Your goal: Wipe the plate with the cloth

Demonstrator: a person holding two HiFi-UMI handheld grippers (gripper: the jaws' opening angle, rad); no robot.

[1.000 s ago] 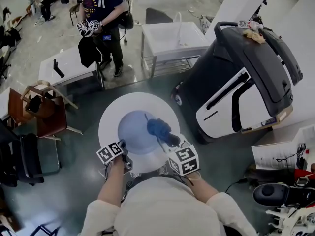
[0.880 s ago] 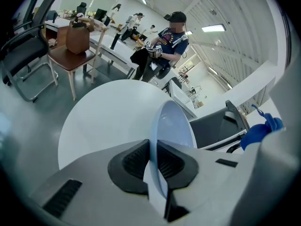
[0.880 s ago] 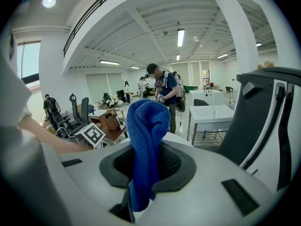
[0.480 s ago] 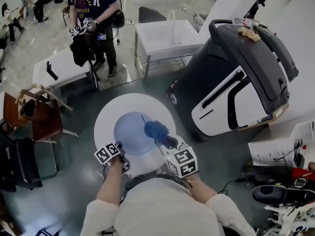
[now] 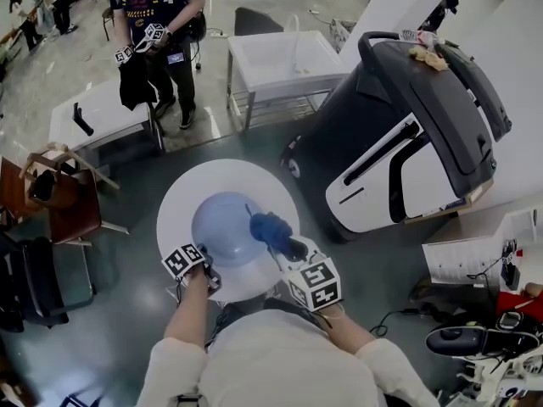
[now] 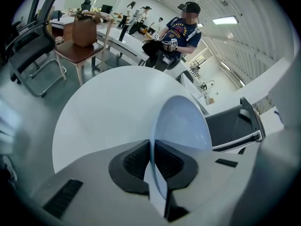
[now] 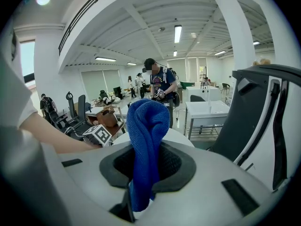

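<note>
The jaws of the left gripper point(image 6: 151, 160) pinch the rim of the pale blue plate point(image 6: 184, 121) at its 7 o'clock, holding it tilted above the round white table point(image 6: 99, 112). The jaws of the right gripper point(image 7: 146, 171) clamp the bunched blue cloth point(image 7: 146, 126). In the head view it sits at the plate's 3 o'clock, apparently touching it.

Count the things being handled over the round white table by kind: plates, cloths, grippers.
plate: 1
cloth: 1
grippers: 2, left gripper and right gripper
Total: 4
</note>
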